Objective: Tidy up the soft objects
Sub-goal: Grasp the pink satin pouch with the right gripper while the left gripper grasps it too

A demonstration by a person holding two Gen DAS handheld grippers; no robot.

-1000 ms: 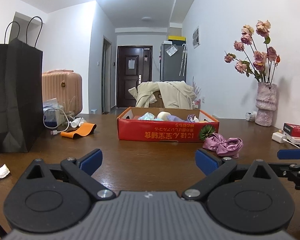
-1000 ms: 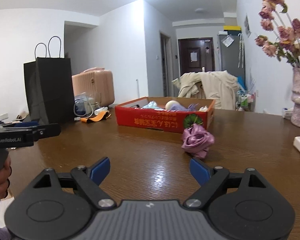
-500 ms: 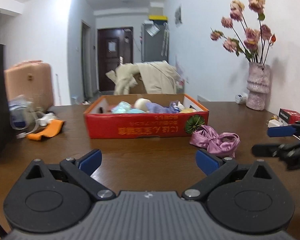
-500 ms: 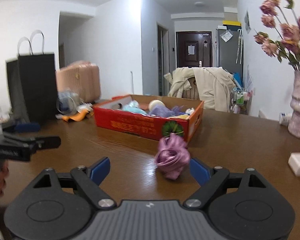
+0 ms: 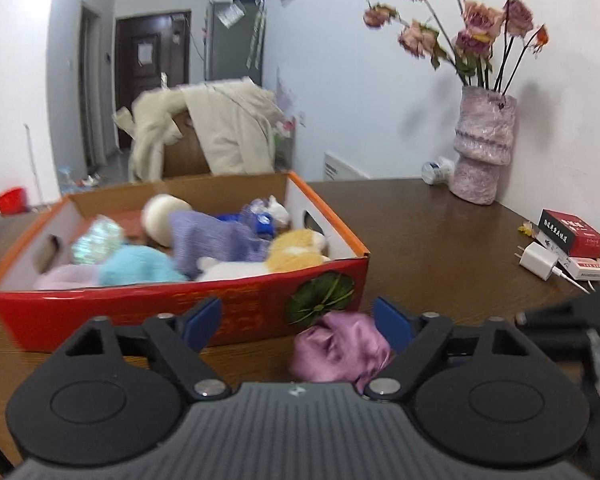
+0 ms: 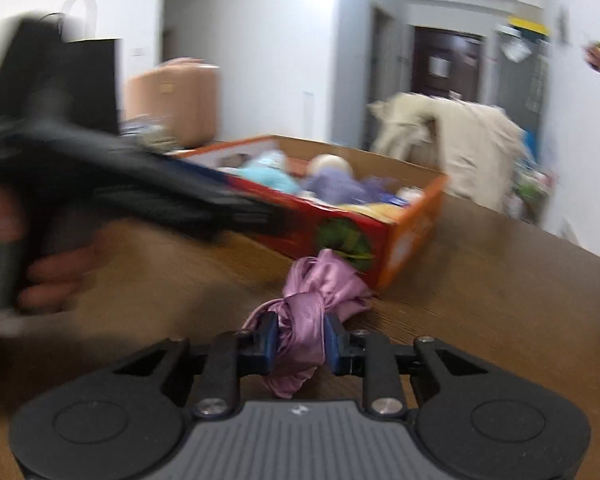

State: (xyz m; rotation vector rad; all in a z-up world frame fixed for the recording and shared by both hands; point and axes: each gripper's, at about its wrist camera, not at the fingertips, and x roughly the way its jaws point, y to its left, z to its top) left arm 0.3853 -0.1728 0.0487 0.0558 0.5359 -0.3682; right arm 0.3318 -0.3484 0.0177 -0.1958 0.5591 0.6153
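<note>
A pink satin cloth lies bunched on the brown table against the front right corner of a red cardboard box. The box holds several soft toys. My right gripper has its jaws closing, and its blue pads press on a knotted fold of the cloth. My left gripper comes in from the other side with jaws closing but still wide. The cloth sits between them beside the right pad, and the left pad is clear of it. In the right wrist view, that left gripper is a dark blur held by a hand.
A pink vase of dried roses stands at the back right by the wall. A white charger and a red packet lie right of the box. A black paper bag and a pink suitcase stand to the left.
Both grippers have moved in on the pink cloth by the box. The right jaws went from wide to pinched on the cloth. The left jaws have narrowed a little.
</note>
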